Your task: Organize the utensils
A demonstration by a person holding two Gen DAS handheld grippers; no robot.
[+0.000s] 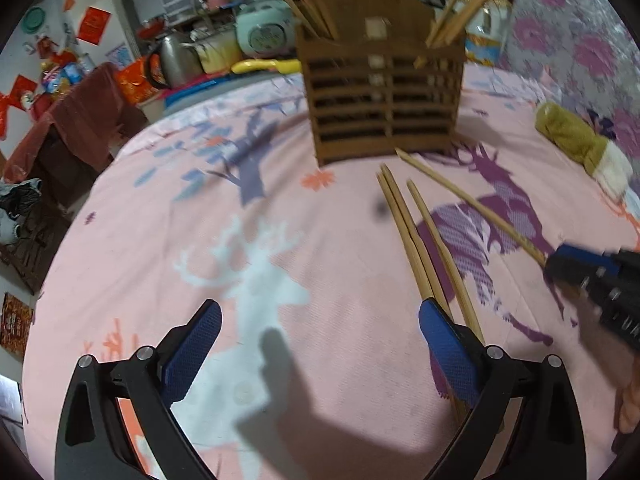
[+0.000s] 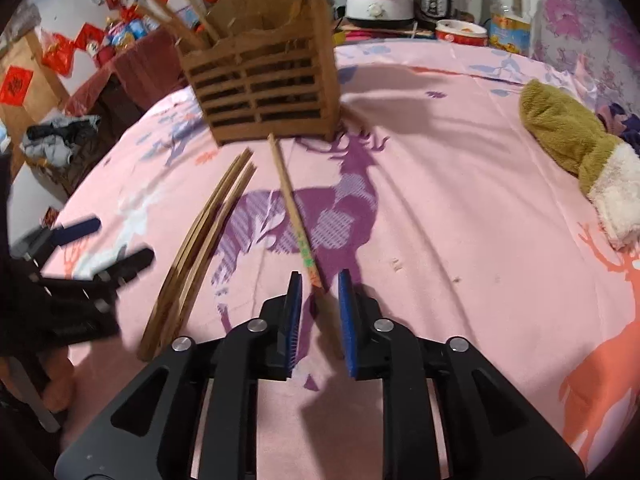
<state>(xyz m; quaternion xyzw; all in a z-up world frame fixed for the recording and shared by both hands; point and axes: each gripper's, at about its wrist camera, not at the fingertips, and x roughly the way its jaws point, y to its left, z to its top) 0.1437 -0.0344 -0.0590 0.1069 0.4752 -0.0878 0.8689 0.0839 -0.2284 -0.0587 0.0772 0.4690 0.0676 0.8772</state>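
Observation:
A brown slatted wooden holder (image 1: 382, 92) stands on the pink deer-print cloth, also in the right wrist view (image 2: 264, 84), with several chopsticks upright in it. Three chopsticks (image 1: 424, 248) lie in a bunch on the cloth, also in the right wrist view (image 2: 200, 256). A single chopstick (image 2: 294, 208) lies apart from them, also in the left wrist view (image 1: 476, 204). My right gripper (image 2: 319, 284) is narrowly open with its jaws on either side of this chopstick's near end. My left gripper (image 1: 320, 320) is wide open and empty, its right finger (image 1: 448, 344) beside the bunch.
An olive and white plush mitten (image 2: 572, 144) lies at the right on the cloth. Behind the table edge stand a kettle (image 1: 176, 58), rice cookers (image 2: 380, 6) and bottles. A dark red covered piece of furniture (image 1: 80, 120) stands to the left.

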